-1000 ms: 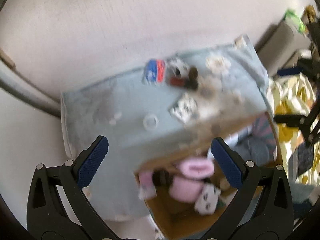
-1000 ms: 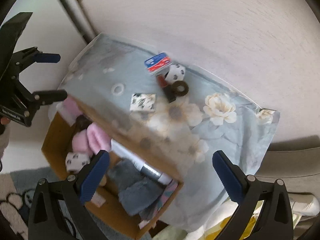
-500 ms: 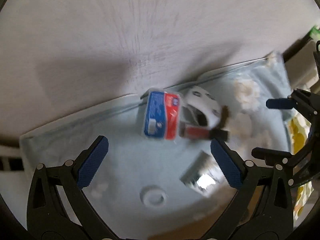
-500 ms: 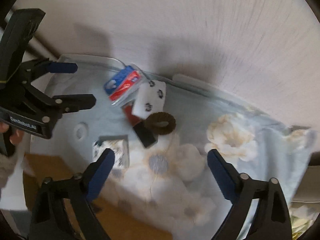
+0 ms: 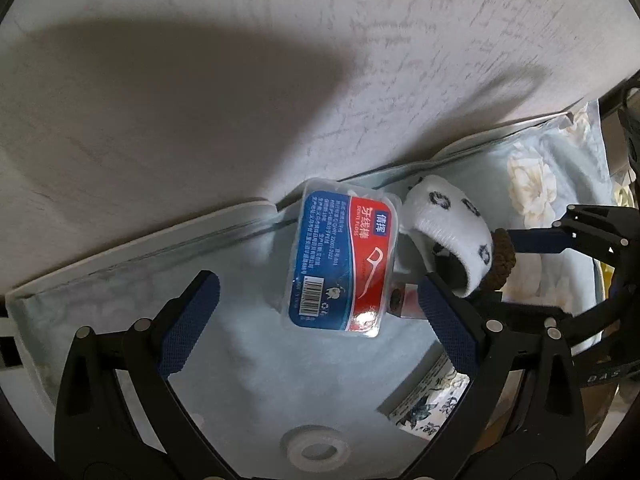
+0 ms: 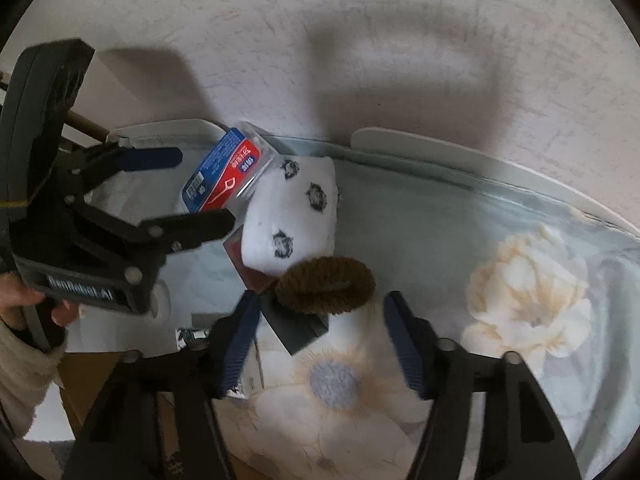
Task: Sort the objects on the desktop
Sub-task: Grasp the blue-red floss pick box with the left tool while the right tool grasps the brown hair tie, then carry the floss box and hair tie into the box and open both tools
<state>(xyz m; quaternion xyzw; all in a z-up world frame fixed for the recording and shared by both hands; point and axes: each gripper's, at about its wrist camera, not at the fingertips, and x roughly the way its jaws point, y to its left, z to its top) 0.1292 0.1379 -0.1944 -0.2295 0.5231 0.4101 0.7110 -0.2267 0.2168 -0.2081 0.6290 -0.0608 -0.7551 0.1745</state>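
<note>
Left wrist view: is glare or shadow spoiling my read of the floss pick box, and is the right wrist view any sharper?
Left wrist view: sharp; the blue-and-red plastic floss pick box has only a small glare spot at its lower corner, label readable; a broad shadow darkens the wall. Right wrist view: softer, the brown hair tie slightly blurred; fisheye bends both edges.
</note>
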